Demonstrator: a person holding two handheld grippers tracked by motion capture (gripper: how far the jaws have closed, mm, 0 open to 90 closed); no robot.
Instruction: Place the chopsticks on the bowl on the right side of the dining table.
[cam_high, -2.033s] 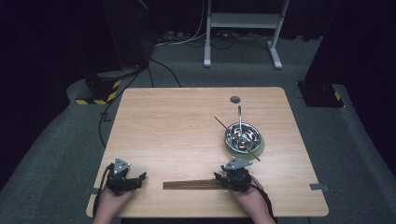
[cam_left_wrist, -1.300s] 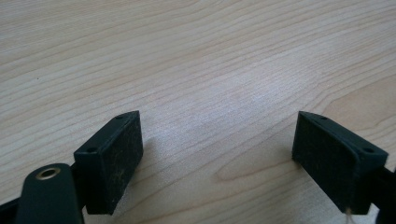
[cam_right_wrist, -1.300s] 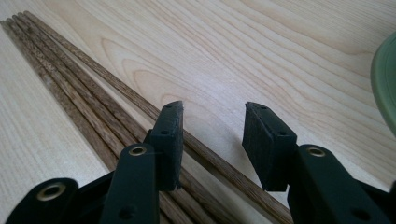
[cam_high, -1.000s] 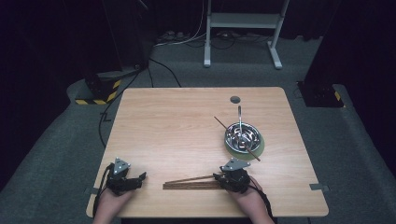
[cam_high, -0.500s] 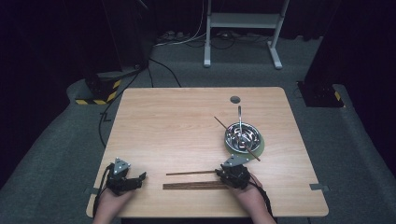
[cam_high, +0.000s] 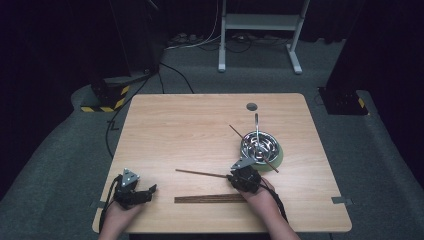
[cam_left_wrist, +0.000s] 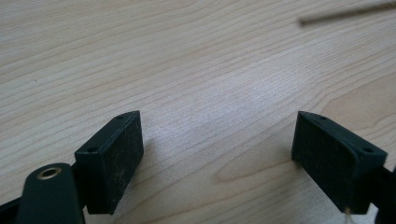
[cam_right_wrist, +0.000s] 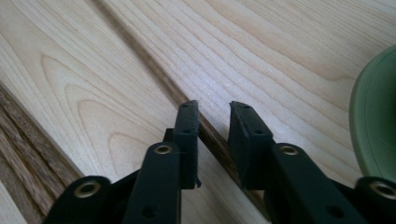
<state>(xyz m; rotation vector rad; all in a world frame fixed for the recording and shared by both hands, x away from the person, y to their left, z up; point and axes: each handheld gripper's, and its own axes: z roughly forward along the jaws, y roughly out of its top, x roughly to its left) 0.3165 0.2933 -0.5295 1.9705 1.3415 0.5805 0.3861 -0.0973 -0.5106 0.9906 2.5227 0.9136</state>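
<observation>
**Count on the desk**

One desk (cam_high: 190, 130) carries everything. One green bowl (cam_high: 276, 159) with one metal bowl (cam_high: 260, 146) inside it. One metal utensil (cam_high: 256, 125) and one chopstick (cam_high: 237, 132) stick up out of the bowls. One single chopstick (cam_high: 200, 173) sits apart, and one bundle of chopsticks (cam_high: 207, 199) lies flat; how many are in it cannot be told. Two claws: left claw (cam_high: 150, 190), right claw (cam_high: 231, 176).

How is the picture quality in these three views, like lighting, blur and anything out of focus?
High view: the pale wooden table is evenly lit against a dark room, and the shiny metal bowl glints. Left gripper view: soft glare on the wood, with the thin brown chopstick blurred at top right. Right gripper view: the near black fingers are soft and the green rim is blurred.
</observation>
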